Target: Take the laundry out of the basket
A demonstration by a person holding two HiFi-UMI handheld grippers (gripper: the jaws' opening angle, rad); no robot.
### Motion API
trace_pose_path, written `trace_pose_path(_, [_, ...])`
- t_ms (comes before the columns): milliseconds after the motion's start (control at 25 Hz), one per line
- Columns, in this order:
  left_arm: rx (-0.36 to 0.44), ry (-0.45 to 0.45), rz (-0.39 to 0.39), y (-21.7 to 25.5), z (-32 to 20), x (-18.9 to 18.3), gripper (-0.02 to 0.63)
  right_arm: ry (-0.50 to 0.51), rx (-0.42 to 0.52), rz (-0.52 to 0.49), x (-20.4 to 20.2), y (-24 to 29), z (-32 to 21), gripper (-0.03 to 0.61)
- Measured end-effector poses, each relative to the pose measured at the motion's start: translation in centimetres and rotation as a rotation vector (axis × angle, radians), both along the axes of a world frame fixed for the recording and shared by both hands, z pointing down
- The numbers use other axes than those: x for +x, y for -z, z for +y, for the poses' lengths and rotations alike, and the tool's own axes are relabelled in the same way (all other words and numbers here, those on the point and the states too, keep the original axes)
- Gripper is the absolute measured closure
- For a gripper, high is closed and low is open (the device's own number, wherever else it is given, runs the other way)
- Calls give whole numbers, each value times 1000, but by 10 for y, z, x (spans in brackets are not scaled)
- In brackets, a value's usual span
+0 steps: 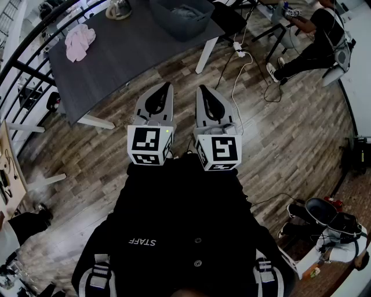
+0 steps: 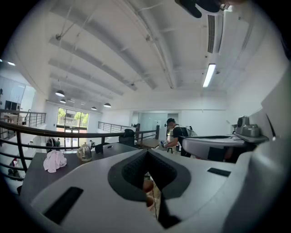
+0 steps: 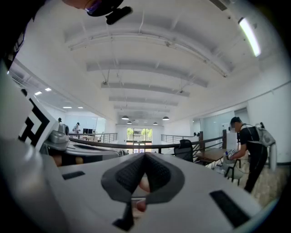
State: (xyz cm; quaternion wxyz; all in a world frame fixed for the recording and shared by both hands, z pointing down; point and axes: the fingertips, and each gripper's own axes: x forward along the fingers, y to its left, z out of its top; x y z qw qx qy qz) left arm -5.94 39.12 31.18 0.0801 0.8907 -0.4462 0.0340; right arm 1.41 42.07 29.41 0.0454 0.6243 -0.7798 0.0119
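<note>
The grey laundry basket (image 1: 181,17) stands on the far side of the dark table (image 1: 116,64), with laundry inside it. A pale pink cloth (image 1: 79,42) lies on the table's left part. I hold both grippers side by side before my chest, over the wooden floor and short of the table. The left gripper (image 1: 168,86) and the right gripper (image 1: 202,89) point toward the table, both shut and empty. In the left gripper view the shut gripper (image 2: 146,152) faces the cloth (image 2: 54,160) and the basket (image 2: 113,148). The right gripper (image 3: 145,154) looks past the table toward a railing.
A kettle (image 1: 119,8) stands on the table beside the basket. A white cable and power strip (image 1: 237,49) lie on the floor by the table leg. A person (image 1: 316,40) sits at the far right. A railing runs along the left, and a bag (image 1: 324,217) rests low right.
</note>
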Motion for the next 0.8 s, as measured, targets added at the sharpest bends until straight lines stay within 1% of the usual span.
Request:
trace_pose_path(120, [-10,-2,-2,-8,-3,-8,618,-10,-1,0,-5,-5,-2,565])
trace_pose_path(240, [-25,-1,-2,-17,-6,-17,618,-17,3,-25,-7,-10,-4,565])
trace_pose_path(320, [-21,6,-19,-22,-8,-24,618,-34,6,-47,-3,-14,-5,565])
trace_pose_path(400, [-5,17,-47,-25,-9,-32,618,-73,-2,-63,6,-20,-4,565])
trace_pose_path(560, [-32,28,-26,-36,-15,-53,618,-143,-20,-68,15,-30,-6,565])
trace_pose_path(680, [-63,36,-20,-48,-18,-66,618,-162,-30,-59,12,-33,-6,565])
trace_pose_path(800, [-74,31,-14,-51,-19,-70,618,-170,-42,-55,8,-35,-9,565])
